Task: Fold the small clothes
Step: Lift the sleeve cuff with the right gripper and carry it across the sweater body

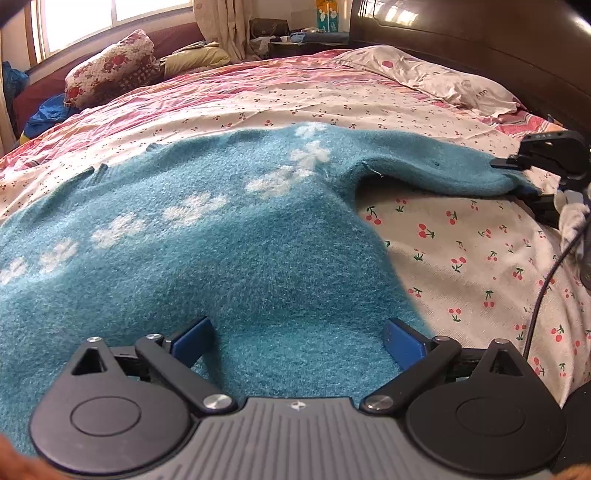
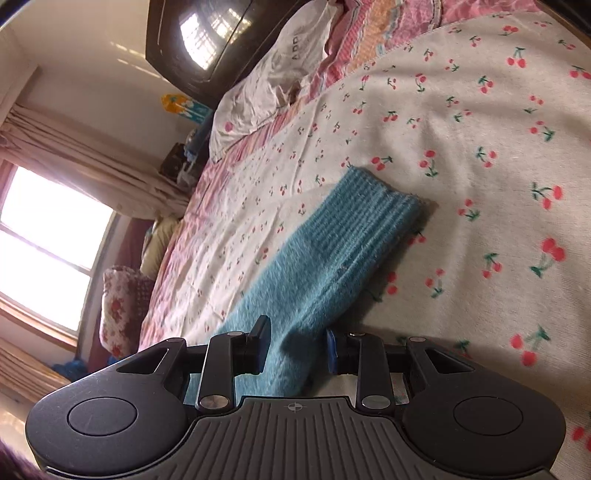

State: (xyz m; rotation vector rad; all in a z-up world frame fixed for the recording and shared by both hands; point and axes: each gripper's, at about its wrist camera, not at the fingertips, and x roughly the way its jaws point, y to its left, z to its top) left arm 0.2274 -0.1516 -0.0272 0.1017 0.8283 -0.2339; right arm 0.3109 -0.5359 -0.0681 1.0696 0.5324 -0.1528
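A fuzzy teal sweater with white flower marks lies spread on the cherry-print bedsheet. My left gripper stands open over the sweater's near edge, its blue pads wide apart with the knit lying between them. In the right wrist view the sweater's sleeve runs between the pads of my right gripper, which is shut on it. The ribbed cuff rests on the sheet beyond the fingers. In the left wrist view my right gripper sits at the sleeve's far right end, which is raised slightly off the sheet.
A white pillow lies against the dark headboard at the back right. A floral cushion and a yellow one sit by the window at the back left. A black cable hangs over the bed's right side.
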